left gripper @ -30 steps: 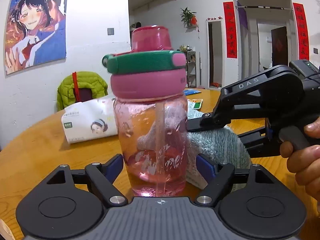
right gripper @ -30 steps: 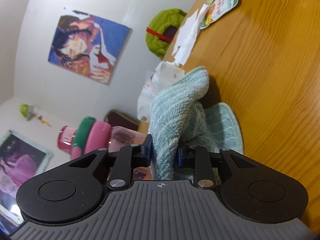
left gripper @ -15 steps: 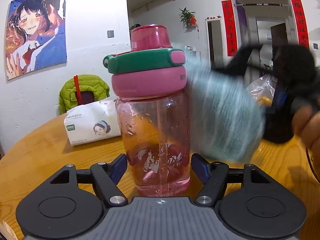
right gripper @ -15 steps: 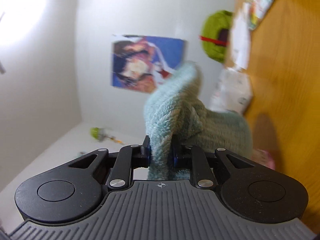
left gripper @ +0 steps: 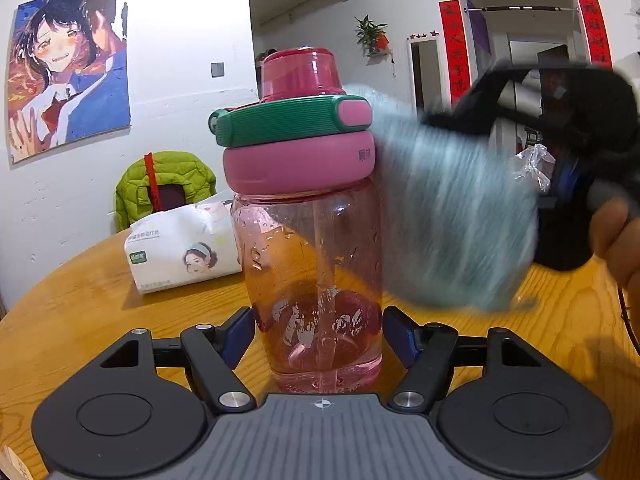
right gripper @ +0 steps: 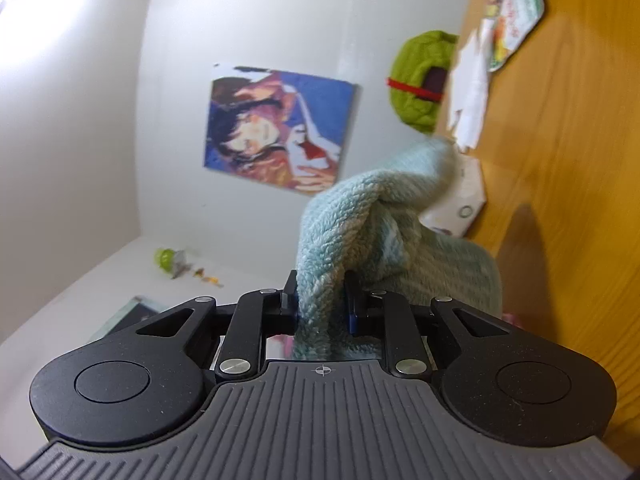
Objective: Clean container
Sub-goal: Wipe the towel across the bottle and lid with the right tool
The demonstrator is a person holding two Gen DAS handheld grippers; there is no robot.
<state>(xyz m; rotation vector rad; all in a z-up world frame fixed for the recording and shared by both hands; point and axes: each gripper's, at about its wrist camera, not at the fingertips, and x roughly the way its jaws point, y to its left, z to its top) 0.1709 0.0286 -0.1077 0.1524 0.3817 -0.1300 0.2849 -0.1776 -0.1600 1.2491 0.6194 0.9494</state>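
Bottle: your pink translucent bottle [left gripper: 316,280] stands upright on the table [left gripper: 80,320], close in front of the left camera, with droplets on its wall and a straw inside.
Lid: a pink collar, a green ribbed band and a pink cap [left gripper: 300,72] on top, all seated.
Left gripper [left gripper: 319,336]: your fingers [left gripper: 240,334] are clamped on the bottle's lower body, one blue pad on each side.
Right gripper [right gripper: 322,304]: your fingers [right gripper: 290,298] are pinched on a fold of the pale blue cloth [right gripper: 360,224]; the view is rolled, with the table running up the right edge.
Cloth: in the left view it is a blurred pale blue mass [left gripper: 452,216] against the bottle's right side, level with the collar and upper body; whether it presses the wall I cannot tell.
Your hand [left gripper: 616,236]: at the right edge, gripping the blurred black tool.
Tissue pack [left gripper: 180,256]: lies on the table behind and left of the bottle, apart from it.
Green jacket [left gripper: 164,184]: draped over a chair behind the table.
Poster [left gripper: 68,72]: on the white wall, upper left.
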